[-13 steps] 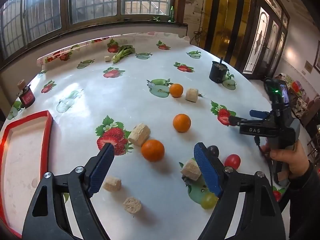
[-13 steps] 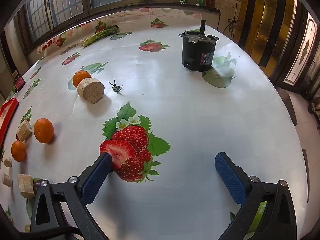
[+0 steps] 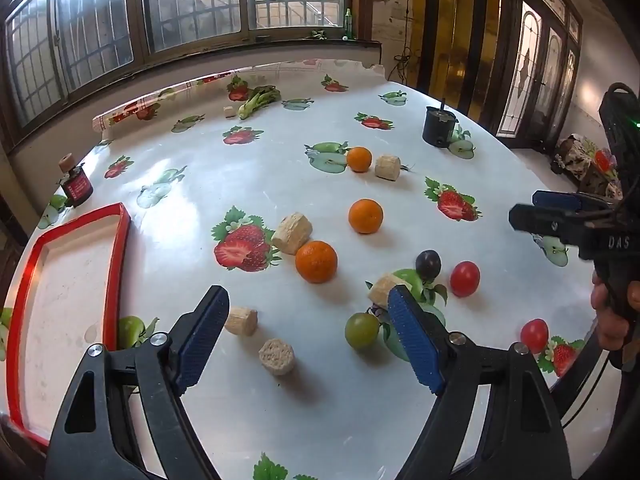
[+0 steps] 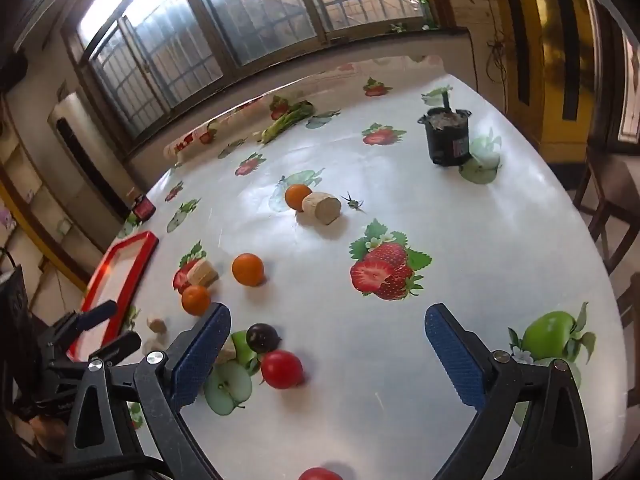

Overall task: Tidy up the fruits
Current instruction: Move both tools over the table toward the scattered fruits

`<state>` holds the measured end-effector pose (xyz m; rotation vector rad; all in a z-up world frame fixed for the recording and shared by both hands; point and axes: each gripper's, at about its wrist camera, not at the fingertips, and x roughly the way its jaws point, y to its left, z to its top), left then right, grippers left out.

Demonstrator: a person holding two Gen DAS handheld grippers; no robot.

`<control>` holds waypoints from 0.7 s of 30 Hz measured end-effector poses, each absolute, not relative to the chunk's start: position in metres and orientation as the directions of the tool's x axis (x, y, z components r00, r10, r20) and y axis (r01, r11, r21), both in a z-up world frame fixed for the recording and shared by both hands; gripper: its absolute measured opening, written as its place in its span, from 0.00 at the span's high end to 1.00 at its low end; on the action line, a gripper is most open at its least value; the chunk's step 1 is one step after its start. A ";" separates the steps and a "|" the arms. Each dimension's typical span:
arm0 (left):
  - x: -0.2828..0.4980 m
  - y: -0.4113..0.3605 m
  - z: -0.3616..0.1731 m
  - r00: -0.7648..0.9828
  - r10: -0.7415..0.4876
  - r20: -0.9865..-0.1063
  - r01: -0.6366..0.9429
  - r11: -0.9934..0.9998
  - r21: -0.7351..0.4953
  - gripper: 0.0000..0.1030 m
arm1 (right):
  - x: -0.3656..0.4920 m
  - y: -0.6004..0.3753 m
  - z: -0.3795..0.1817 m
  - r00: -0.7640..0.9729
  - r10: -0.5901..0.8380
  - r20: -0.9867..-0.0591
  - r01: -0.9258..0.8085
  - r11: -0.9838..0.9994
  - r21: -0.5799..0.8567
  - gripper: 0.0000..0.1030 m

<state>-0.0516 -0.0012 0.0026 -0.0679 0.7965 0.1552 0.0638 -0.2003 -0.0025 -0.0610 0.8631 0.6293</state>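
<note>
Three oranges lie on the fruit-print tablecloth: a near orange, a middle orange and a far orange. A dark plum, two red tomatoes and a green tomato sit nearer the front. The red-rimmed tray lies at the left edge. My left gripper hangs open above the cloth, nothing between its fingers. My right gripper is open too, with the plum and a red tomato just inside its left finger.
Several beige cork-like blocks are scattered among the fruit. A black pot stands far right, a small dark jar far left, and a leafy green vegetable near the window side. A chair stands past the table's right edge.
Both grippers have pulled back and risen, so more of the table shows. The right gripper has swung left, bringing the plum, tomato and tray into its view. Both stay open.
</note>
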 end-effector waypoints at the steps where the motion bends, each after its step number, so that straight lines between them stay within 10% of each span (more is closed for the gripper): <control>1: -0.054 0.000 0.005 0.690 0.126 -0.713 -0.172 0.985 0.008 0.20 | 0.058 -0.190 -0.001 0.472 0.477 -0.742 -0.573 0.805 0.153 0.03; 21: -0.104 0.018 0.034 0.766 0.304 -0.566 -0.339 0.940 0.045 0.20 | -0.041 -0.164 0.021 0.585 0.516 -0.626 -0.754 0.630 -0.185 0.03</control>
